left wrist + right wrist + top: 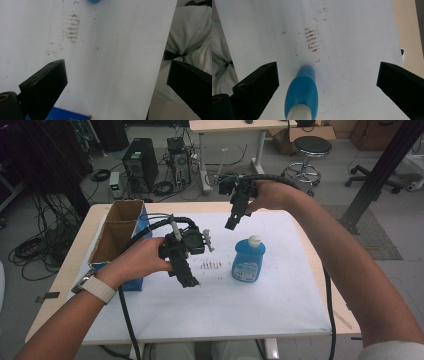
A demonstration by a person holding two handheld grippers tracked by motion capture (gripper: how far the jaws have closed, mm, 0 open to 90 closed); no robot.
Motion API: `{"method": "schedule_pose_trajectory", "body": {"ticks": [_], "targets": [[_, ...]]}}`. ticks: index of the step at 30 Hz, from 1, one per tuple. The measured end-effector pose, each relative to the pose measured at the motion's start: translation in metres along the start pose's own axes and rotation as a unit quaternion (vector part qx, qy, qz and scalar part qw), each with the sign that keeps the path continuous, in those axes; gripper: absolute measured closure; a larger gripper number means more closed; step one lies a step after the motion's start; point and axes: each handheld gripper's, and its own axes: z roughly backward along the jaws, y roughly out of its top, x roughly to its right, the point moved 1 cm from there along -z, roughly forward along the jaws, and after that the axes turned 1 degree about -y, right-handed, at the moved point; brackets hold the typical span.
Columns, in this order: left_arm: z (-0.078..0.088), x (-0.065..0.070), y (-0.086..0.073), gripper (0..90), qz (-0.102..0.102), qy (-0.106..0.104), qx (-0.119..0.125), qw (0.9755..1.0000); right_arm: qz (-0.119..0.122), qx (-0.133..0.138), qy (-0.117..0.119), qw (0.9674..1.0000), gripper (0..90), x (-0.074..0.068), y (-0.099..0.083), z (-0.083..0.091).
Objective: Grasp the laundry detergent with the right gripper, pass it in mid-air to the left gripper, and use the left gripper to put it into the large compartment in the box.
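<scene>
A blue bottle with a white cap stands upright on the white sheet covering the desk, just right of a patch of brown marks. The right gripper hangs above and behind the bottle, jaws wide apart and empty, looking down on its cap. The left gripper hovers low over the sheet, left of the marks and beside an open cardboard box, jaws likewise apart and holding nothing

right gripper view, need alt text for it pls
Seen from above, a blue bottle with a white cap stands on a white table sheet, between but untouched by the open right gripper. Rows of small brown marks stain the sheet beyond the bottle.
</scene>
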Motion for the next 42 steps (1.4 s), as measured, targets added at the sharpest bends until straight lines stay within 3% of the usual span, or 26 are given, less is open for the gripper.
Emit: {"method": "schedule_pose_trajectory", "body": {"ticks": [13, 15, 24, 42], "targets": [[0.000, 0.003, 0.001, 3.4, 0.009, 0.000, 0.005, 0.9999, -0.019, 0.022, 0.001, 0.9996, 4.3, -0.008, -0.026, 0.018], [0.001, 0.001, 0.001, 3.4, 0.002, 0.004, -0.004, 1.0000, -0.021, 0.027, 0.000, 0.9994, 4.2, -0.009, -0.032, 0.022], [0.001, -0.004, -0.002, 3.4, 0.018, 0.004, 0.004, 0.9998, -0.033, 0.047, -0.002, 0.9984, 4.2, -0.014, -0.059, 0.036], [0.003, -0.009, -0.006, 3.5, 0.027, 0.003, 0.009, 0.9996, -0.057, 0.099, 0.009, 0.9934, 4.1, -0.023, -0.108, 0.039]]}}
